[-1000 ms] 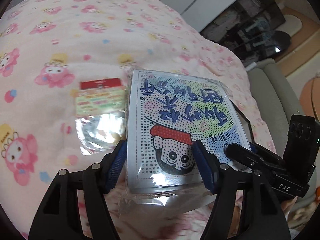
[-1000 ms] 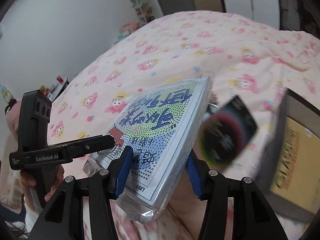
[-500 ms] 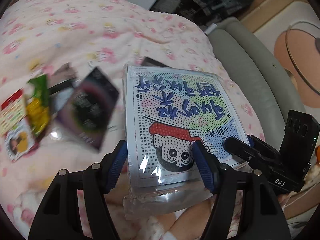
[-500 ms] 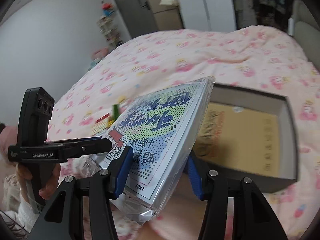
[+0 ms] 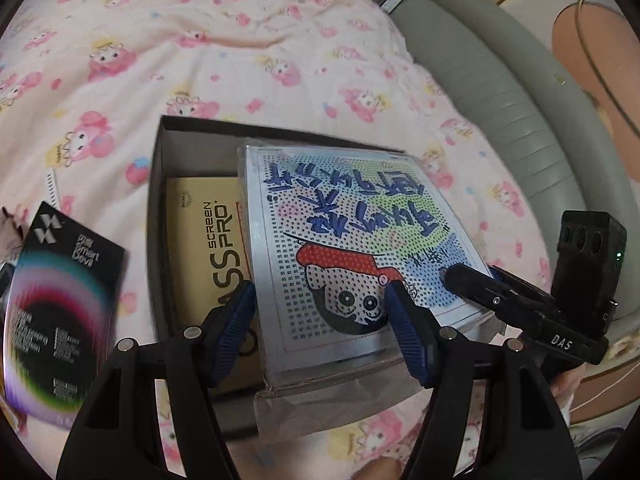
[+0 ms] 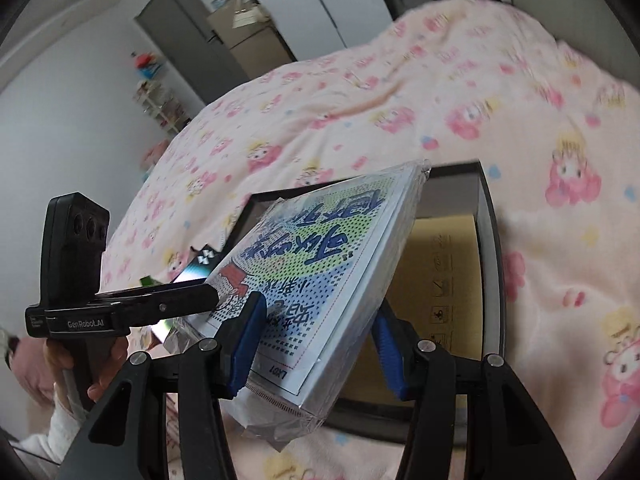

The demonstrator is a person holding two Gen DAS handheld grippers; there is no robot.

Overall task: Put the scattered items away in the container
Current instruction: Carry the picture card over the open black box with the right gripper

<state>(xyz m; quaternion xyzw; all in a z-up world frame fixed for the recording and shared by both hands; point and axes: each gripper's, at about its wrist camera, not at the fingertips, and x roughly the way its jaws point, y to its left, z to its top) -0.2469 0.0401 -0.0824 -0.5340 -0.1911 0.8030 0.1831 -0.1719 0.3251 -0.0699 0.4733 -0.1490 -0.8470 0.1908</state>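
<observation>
Both grippers have carried the bagged bead-art kit from the quilt to above the box.
Left gripper and right gripper, jaws half-spread, clamp its near edges.

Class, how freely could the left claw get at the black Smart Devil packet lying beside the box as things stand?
Probably not freely: the left claw is clamped on the bagged bead-art kit, shared with the right claw. The Smart Devil packet itself lies uncovered.

So the bed has a pink cartoon-print quilt all over it. Sitting right on it is an open dark box, and just left of that a black rainbow-ring packet lies flat on the quilt.
</observation>
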